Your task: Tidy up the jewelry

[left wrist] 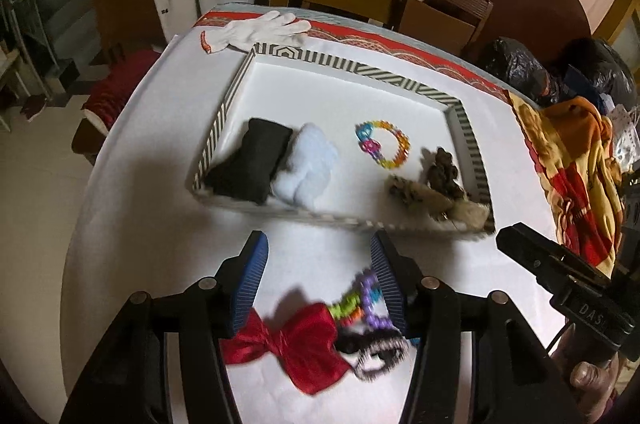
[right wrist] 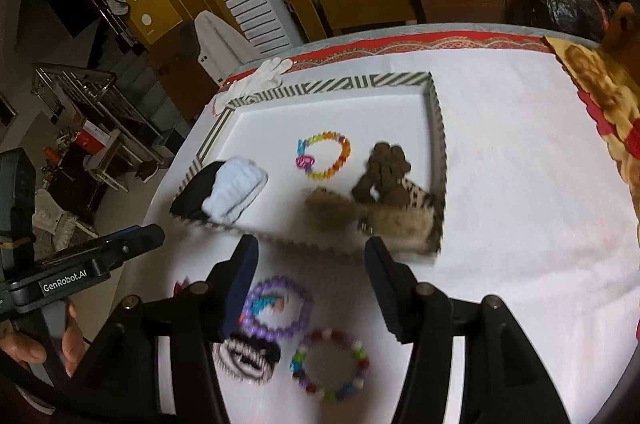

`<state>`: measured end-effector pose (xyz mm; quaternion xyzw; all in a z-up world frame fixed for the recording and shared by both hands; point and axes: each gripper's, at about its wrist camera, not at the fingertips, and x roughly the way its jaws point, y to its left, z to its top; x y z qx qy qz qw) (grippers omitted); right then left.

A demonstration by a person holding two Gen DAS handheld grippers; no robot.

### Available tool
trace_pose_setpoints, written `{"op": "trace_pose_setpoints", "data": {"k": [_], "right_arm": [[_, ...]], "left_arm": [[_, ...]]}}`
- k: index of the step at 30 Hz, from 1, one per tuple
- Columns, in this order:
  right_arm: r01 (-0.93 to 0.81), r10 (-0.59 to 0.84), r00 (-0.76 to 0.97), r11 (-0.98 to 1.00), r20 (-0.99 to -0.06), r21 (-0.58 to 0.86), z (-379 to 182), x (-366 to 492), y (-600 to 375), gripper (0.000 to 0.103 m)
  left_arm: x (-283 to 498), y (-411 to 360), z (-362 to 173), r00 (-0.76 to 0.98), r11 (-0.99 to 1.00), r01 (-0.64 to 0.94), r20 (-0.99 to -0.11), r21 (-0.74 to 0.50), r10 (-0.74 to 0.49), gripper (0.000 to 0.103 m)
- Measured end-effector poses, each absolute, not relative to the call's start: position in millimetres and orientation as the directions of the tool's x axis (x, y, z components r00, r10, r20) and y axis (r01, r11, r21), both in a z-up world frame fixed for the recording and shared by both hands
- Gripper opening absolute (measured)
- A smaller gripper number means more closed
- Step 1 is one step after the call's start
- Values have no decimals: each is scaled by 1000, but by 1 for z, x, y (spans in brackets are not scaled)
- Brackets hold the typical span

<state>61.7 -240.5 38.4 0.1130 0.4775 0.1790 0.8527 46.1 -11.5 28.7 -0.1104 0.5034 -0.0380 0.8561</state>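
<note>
The purple bead bracelet (right wrist: pixel 277 309) lies on the white tablecloth (right wrist: pixel 520 224), at seven o'clock beneath the spread, empty right gripper (right wrist: pixel 310 256). The left gripper (left wrist: pixel 318 244) gapes over the red bow (left wrist: pixel 298 344).

Left gripper (left wrist: pixel 318 252) and right gripper (right wrist: pixel 310 256) tilt downward, jaws spread, empty.

White-covered table (right wrist: pixel 520 184) — striped tray (right wrist: pixel 438 144) at centre. Near side of tray: red bow (left wrist: pixel 296 344), purple bracelet (right wrist: pixel 278 310), striped scrunchie (right wrist: pixel 246 358), multicolour bracelet (right wrist: pixel 330 364). Far side — white glove (left wrist: pixel 256 28).
</note>
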Motion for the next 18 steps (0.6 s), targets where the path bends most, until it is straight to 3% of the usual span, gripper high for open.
{"op": "trace_pose_setpoints", "data": {"k": [18], "right_arm": [[-251, 386, 527, 922, -757, 295, 81, -30, -251, 62]], "left_arm": [[-43, -46, 64, 559, 988, -44, -823, -148, -99, 63]]}}
